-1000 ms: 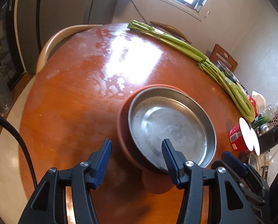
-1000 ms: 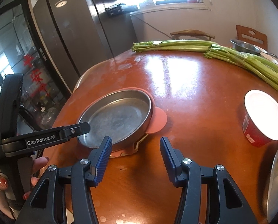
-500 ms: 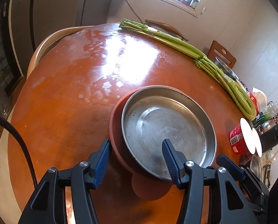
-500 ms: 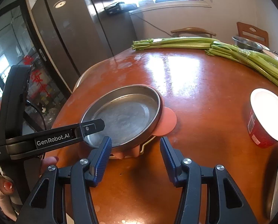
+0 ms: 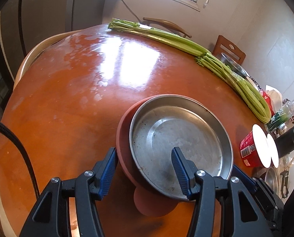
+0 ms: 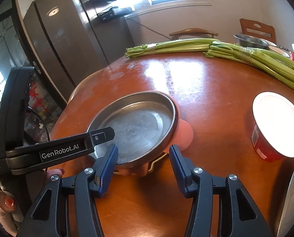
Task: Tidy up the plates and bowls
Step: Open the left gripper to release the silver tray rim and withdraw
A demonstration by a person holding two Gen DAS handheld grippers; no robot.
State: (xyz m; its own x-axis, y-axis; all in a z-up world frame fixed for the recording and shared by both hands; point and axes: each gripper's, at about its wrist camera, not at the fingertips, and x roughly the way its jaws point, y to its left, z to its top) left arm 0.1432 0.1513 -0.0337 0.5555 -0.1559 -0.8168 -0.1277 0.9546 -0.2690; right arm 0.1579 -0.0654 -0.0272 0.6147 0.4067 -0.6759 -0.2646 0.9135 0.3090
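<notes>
On the table [image 5: 72, 102], steel plate [image 5: 178, 138] resting on pink mat [image 5: 125, 138]; left gripper [image 5: 143, 167] and right gripper [image 6: 143, 164] jaws both open, straddling its near rim, gripping nothing

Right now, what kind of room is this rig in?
Most likely a home kitchen or dining area: a round wooden table carrying celery bunches and a metal pan, a tall refrigerator beside it, and wooden chairs by the window wall.

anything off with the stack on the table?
Yes: the steel pan sits off-centre on the pink plate, shifted right in the left wrist view, so pink shows only on one side. Nothing spilled or damaged.
</notes>
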